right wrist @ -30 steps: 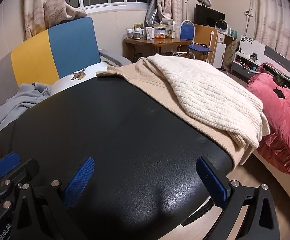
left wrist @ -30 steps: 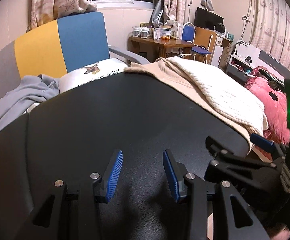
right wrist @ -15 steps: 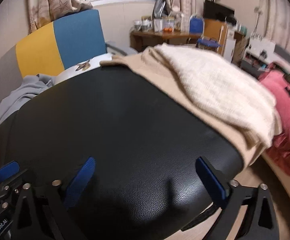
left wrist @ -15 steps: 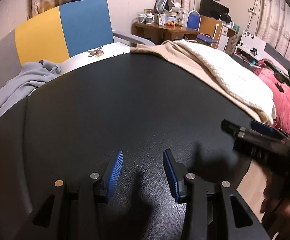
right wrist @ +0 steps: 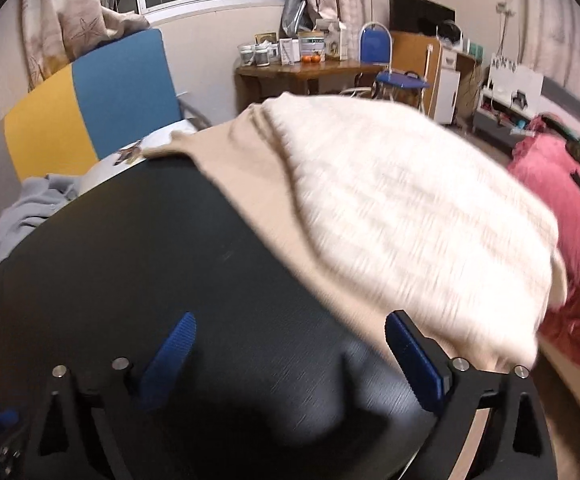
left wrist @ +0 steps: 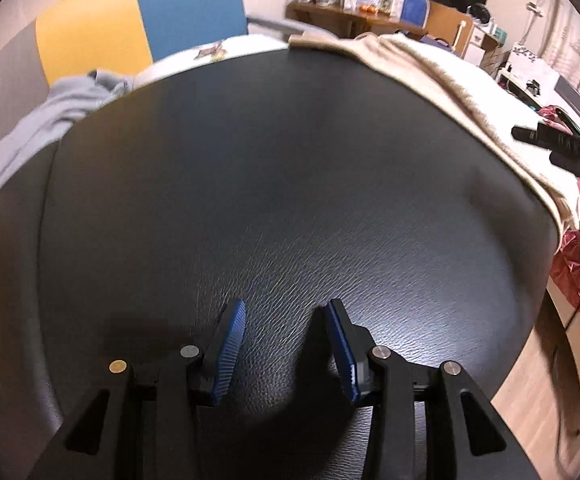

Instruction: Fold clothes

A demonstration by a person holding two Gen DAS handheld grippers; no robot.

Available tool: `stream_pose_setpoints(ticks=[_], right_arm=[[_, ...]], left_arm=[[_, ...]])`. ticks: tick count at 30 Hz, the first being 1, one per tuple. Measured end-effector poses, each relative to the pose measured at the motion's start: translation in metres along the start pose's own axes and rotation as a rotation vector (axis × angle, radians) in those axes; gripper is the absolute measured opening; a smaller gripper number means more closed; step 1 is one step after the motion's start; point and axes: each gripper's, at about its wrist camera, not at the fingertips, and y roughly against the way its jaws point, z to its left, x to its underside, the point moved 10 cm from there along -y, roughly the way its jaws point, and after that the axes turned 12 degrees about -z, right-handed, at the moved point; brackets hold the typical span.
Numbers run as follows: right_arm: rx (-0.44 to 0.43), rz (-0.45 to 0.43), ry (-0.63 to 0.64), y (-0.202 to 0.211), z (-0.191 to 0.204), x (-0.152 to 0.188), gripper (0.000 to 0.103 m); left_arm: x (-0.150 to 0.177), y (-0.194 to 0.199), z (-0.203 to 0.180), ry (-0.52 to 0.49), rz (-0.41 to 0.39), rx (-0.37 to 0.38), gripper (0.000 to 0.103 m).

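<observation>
Ahead of the right gripper [right wrist: 290,364], a cream knit [right wrist: 410,216] is seen lying on a beige garment [right wrist: 245,176], and both are spread on the right part of a black table [right wrist: 169,280]. The right jaws are opening and stand wide apart; nothing is held between them, only the black surface is seen there. The right pad [right wrist: 410,364] is just beside the near edge of the beige garment, but whether it touches cannot be told, because the picture is blurred.

The left gripper [left wrist: 285,348] is seen above the bare black table [left wrist: 249,180], well apart from the clothes. Its jaws are partly open and nothing is gripped. From this view the beige garment [left wrist: 442,76] and the knit [left wrist: 530,148] are at the far right, and the right gripper [left wrist: 550,144] is seen above them.

The long axis of the knit runs from the far left toward the near right, along the table edge, and its near end hangs a little over the corner. Which end is the collar cannot be told.

Behind the table a chair [right wrist: 89,108] with yellow and blue back is placed; a grey garment [right wrist: 21,216] and a white cushion [right wrist: 129,156] are lying on its seat. A pink cover [right wrist: 570,216] is seen at the right.
</observation>
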Motion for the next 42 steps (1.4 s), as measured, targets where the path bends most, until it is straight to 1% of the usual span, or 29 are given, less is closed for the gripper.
stream_pose_setpoints(ticks=[1,4,7,8,10,11,12,14,15,17,18,19,22,24,26,27,28,29,30,31,32,33,34,35,36,38,39,42], right_arm=[[0.016,-0.001,0.006,-0.007,-0.007,-0.006,0.097],[0.062,-0.02,0.02,-0.025,-0.028,-0.023,0.097],[0.132,-0.028,0.009,-0.038,-0.056,-0.032,0.097],[0.148,-0.028,-0.001,-0.041,-0.065,-0.034,0.097],[0.159,-0.03,-0.04,-0.048,-0.08,-0.039,0.097],[0.158,-0.034,-0.059,-0.051,-0.087,-0.042,0.097],[0.149,-0.043,-0.079,-0.053,-0.091,-0.047,0.097],[0.109,-0.05,-0.101,-0.062,-0.091,-0.056,0.101],[0.081,-0.034,-0.113,-0.068,-0.088,-0.057,0.103],[0.03,0.048,-0.167,-0.086,-0.084,-0.047,0.103],[0.038,0.075,-0.174,-0.093,-0.084,-0.041,0.103],[0.05,0.088,-0.163,-0.098,-0.083,-0.037,0.103],[0.101,0.067,-0.048,-0.103,-0.076,-0.032,0.103],[0.127,0.066,0.016,-0.102,-0.07,-0.028,0.103],[0.132,0.093,0.004,-0.102,-0.069,-0.027,0.103],[0.137,0.108,0.0,-0.101,-0.067,-0.027,0.103],[0.143,0.127,-0.002,-0.102,-0.066,-0.027,0.101],[0.146,0.138,0.002,-0.101,-0.065,-0.027,0.098],[0.143,0.136,0.012,-0.1,-0.067,-0.029,0.087],[0.137,0.131,0.019,-0.098,-0.067,-0.03,0.073],[0.119,0.123,0.005,-0.093,-0.064,-0.031,0.063],[0.093,0.116,-0.032,-0.087,-0.062,-0.032,0.037],[0.067,0.109,-0.069,-0.081,-0.06,-0.033,0.018],[0.033,0.101,-0.115,-0.075,-0.057,-0.034,0.017],[-0.016,0.095,-0.162,-0.069,-0.051,-0.033,0.014],[-0.128,0.097,-0.22,-0.056,-0.031,-0.027,0.013],[-0.185,0.101,-0.231,-0.048,-0.018,-0.021,0.011],[-0.362,0.11,-0.286,-0.015,0.016,0.002,0.012]], left_arm=[[-0.001,0.001,0.001,0.003,-0.012,0.002,0.043],[0.0,-0.001,0.004,0.01,-0.006,0.007,0.044],[0.001,-0.003,0.003,0.018,-0.01,0.039,0.053],[0.002,-0.003,0.002,0.012,-0.013,0.049,0.058],[0.003,-0.004,-0.003,-0.017,-0.015,0.054,0.065],[0.003,-0.005,-0.005,-0.028,-0.014,0.059,0.07],[0.004,-0.005,-0.006,-0.028,-0.013,0.063,0.072],[0.004,-0.006,-0.006,-0.018,-0.014,0.065,0.073],[0.003,-0.006,-0.005,-0.007,-0.015,0.072,0.073],[0.002,-0.006,-0.004,0.016,-0.014,0.092,0.075],[0.002,-0.006,-0.004,0.028,-0.014,0.103,0.079],[0.002,-0.006,-0.004,0.036,-0.013,0.113,0.08],[0.002,-0.008,-0.007,0.03,-0.019,0.121,0.081],[0.002,-0.008,-0.007,0.041,-0.03,0.135,0.084],[0.0,-0.007,-0.008,0.068,-0.046,0.159,0.086],[-0.001,-0.006,-0.007,0.089,-0.057,0.183,0.087],[-0.001,-0.004,-0.005,0.103,-0.061,0.199,0.087],[-0.001,-0.002,-0.003,0.117,-0.061,0.219,0.087],[-0.001,0.0,0.0,0.131,-0.061,0.238,0.087],[-0.001,0.0,0.0,0.14,-0.059,0.253,0.087],[-0.001,0.001,0.001,0.15,-0.059,0.266,0.087],[-0.001,0.002,0.002,0.159,-0.059,0.278,0.087],[-0.001,0.002,0.002,0.168,-0.06,0.29,0.087],[0.0,0.003,0.002,0.166,-0.061,0.293,0.087],[0.0,0.005,0.001,0.164,-0.063,0.295,0.087],[0.0,0.004,-0.004,0.149,-0.062,0.289,0.087],[0.0,0.004,-0.006,0.141,-0.062,0.286,0.087],[0.001,0.005,-0.008,0.117,-0.062,0.272,0.087]])
